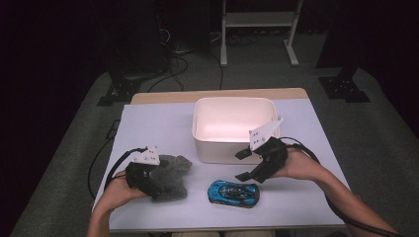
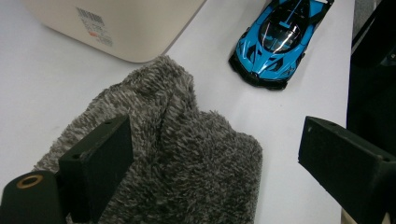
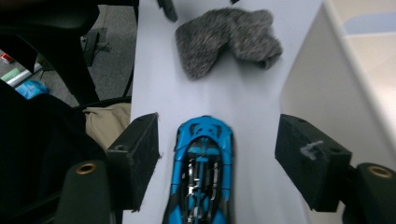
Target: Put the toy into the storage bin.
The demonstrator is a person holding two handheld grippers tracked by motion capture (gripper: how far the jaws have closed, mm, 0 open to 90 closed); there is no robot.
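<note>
Two hand-held grippers lined up on two loose items beside one bin

Lower centre of the high view, the blue toy car (image 1: 233, 193) lies between the right hand-held gripper (image 1: 243, 165)'s wide-open, empty jaws, set to pinch it; lower left, the left hand-held gripper (image 1: 154, 183) straddles the grey fuzzy cloth (image 1: 170, 177), open; one white bin (image 1: 232, 129).

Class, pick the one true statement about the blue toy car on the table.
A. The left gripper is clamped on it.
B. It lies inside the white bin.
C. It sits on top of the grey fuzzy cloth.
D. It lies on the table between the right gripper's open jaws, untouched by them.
D: in the right gripper view the blue toy car lies on the table with a gap at each jaw of the right gripper.
</note>
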